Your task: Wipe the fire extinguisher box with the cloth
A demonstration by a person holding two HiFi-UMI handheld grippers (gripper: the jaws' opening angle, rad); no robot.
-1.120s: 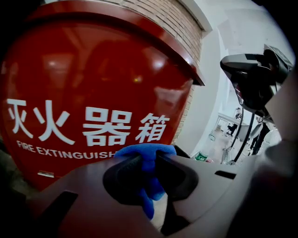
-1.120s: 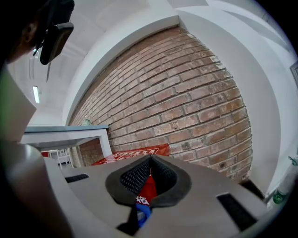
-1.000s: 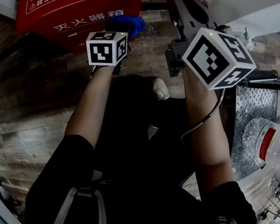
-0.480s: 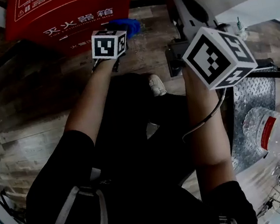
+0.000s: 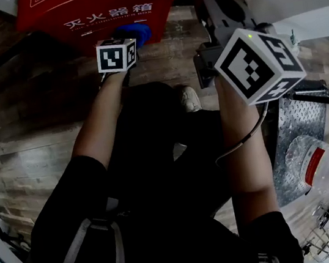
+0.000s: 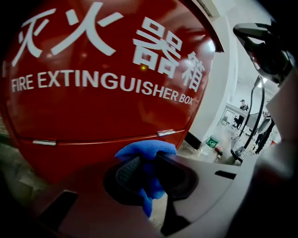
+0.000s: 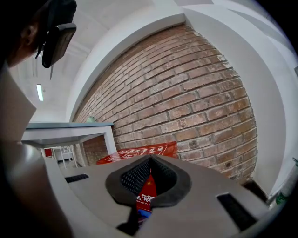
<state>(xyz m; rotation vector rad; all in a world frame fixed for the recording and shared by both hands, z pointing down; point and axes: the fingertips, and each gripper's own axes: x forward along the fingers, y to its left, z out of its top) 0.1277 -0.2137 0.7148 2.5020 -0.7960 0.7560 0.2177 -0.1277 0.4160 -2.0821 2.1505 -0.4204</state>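
The red fire extinguisher box (image 5: 101, 7) stands on the wood floor (image 5: 26, 118). My blue cloth (image 6: 146, 151) sits right at its lower front, pinched tight in the left gripper's (image 6: 148, 169) fingers (image 6: 128, 172). My right gripper (image 7: 150, 179) is well apart to the right, fingers closed on nothing.

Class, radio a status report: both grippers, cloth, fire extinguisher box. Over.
Left gripper shut on blue cloth. Cloth at lower front of fire extinguisher box. Right gripper shut, empty. Nothing blocking.

The wood-plank floor (image 5: 20, 119) bears the red fire extinguisher box (image 5: 101, 7); a checker plate (image 5: 300, 131) lies rightward — flat.
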